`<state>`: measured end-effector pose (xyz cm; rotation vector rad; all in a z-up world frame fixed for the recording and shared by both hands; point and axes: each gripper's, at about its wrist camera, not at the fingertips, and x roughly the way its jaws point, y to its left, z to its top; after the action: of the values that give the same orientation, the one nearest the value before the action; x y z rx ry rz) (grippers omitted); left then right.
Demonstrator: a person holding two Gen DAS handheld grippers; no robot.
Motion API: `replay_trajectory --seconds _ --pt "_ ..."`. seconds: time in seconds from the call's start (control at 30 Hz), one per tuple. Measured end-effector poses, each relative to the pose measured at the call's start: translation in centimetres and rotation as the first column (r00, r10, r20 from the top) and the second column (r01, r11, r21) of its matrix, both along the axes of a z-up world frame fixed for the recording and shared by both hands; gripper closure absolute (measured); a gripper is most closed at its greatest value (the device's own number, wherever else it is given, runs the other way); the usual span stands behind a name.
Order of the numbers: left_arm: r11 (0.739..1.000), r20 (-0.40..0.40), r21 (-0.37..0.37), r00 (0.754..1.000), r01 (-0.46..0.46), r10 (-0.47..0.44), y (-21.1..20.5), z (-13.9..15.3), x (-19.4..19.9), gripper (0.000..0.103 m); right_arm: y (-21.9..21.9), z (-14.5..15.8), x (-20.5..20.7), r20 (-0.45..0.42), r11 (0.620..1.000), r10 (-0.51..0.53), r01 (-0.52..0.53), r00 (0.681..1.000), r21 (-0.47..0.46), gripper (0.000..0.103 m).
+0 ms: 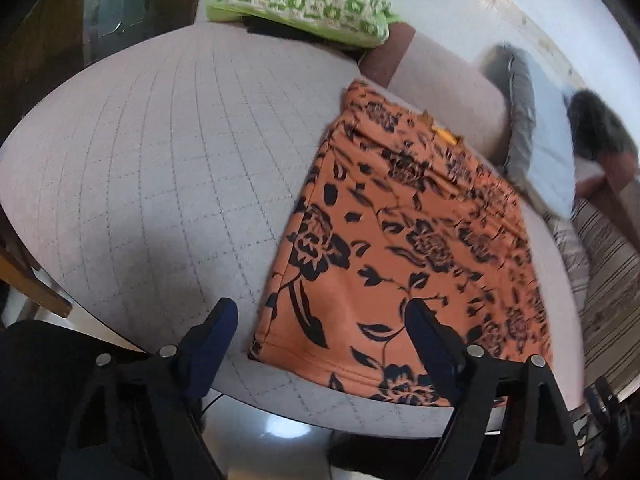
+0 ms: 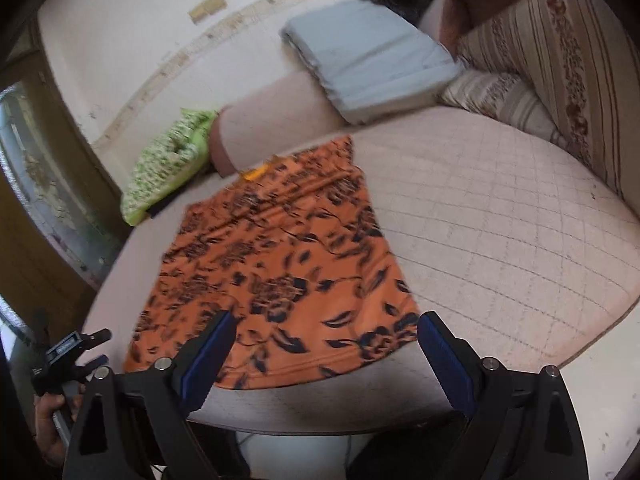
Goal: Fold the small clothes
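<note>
Lying flat near the front edge of the quilted bed (image 1: 152, 168) is the orange floral garment (image 1: 400, 248), black flowers all over it, with a little yellow tag at the far end. It looks spread out in a single layer with no fold in it yet, so this reads as the very start: the reach-in before the first grab.

The left gripper (image 1: 320, 320) has its jaws apart with nothing pinched. One blue pad sits over bare quilt and the other over the cloth, so the near left corner of the hem falls between them, but whether anything touches is hard to say. The right gripper (image 2: 326, 334) is wide open too, its jaws straddling the near right part of the hem, and it holds nothing. From the right wrist view a hand shows at the lower left, carrying the other gripper.

Next move, as a guess: each gripper has to come down onto its own hem corner, pinch the fabric only, not the quilt under it, then carry the hem toward the tagged end. The cloth looks thin and floppy, so a shallow bite could slip.

Further out there's a green patterned pillow (image 1: 304, 8), a grey folded cushion (image 2: 360, 56) and a striped sofa back (image 2: 568, 60).
</note>
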<state>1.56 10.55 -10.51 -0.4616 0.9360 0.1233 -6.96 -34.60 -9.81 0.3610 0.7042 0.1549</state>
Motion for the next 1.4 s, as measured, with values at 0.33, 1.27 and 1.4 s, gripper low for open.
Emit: replay_trajectory --seconds 0.33,1.27,1.4 --pt "1.0 -0.043 0.013 0.999 0.006 -0.006 0.8 -1.9 0.7 0.042 -1.7 -3.8 4.6 -0.175 1.0 0.011 -0.014 0.985 -0.013 0.025" --pt "0.994 -0.117 0.101 0.993 0.041 -0.029 0.4 -3.2 1.2 0.09 -0.4 -6.8 7.8 -0.341 0.997 0.015 -0.039 0.94 -0.065 0.082" --pt "0.997 -0.125 0.074 0.992 0.021 -0.012 0.7 -3.5 1.0 0.064 -1.0 -5.3 6.9 -0.295 0.992 -0.045 0.007 0.955 -0.128 0.058"
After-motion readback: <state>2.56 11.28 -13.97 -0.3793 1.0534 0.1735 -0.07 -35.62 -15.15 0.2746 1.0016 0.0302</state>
